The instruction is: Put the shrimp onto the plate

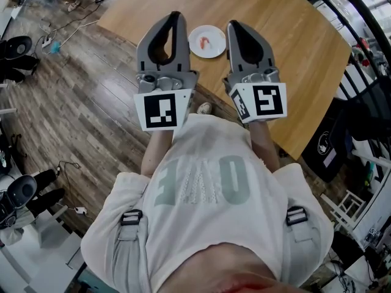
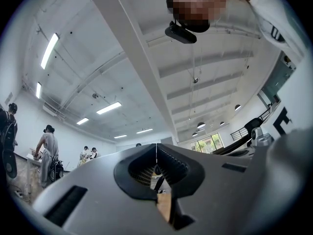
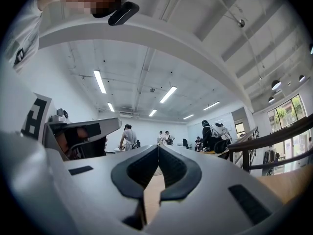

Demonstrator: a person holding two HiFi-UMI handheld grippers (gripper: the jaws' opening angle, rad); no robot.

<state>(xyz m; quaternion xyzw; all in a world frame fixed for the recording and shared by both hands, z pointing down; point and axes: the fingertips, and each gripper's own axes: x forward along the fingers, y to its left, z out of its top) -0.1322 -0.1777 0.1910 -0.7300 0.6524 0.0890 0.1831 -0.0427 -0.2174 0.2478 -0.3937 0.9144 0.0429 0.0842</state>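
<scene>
1 plate (image 1: 200,50), apparently 1 shrimp (image 1: 209,41), 2 hand-held grippers (image 1: 176,14) (image 1: 232,24).

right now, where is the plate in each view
Head view: the plate, holding the shrimp, sits top centre on the wooden table.
Left gripper view: not in it; the camera looks up at the ceiling.
Right gripper view: not in it.
Shared landmark: the table, which seems to be the tan patch under the jaws in both gripper views.

Bright, even light from ceiling strip lamps (image 3: 99,81); soft glare on the wood floor (image 1: 113,72). Both gripper views bend strongly, with dark corners and a slightly blurred foreground.
</scene>
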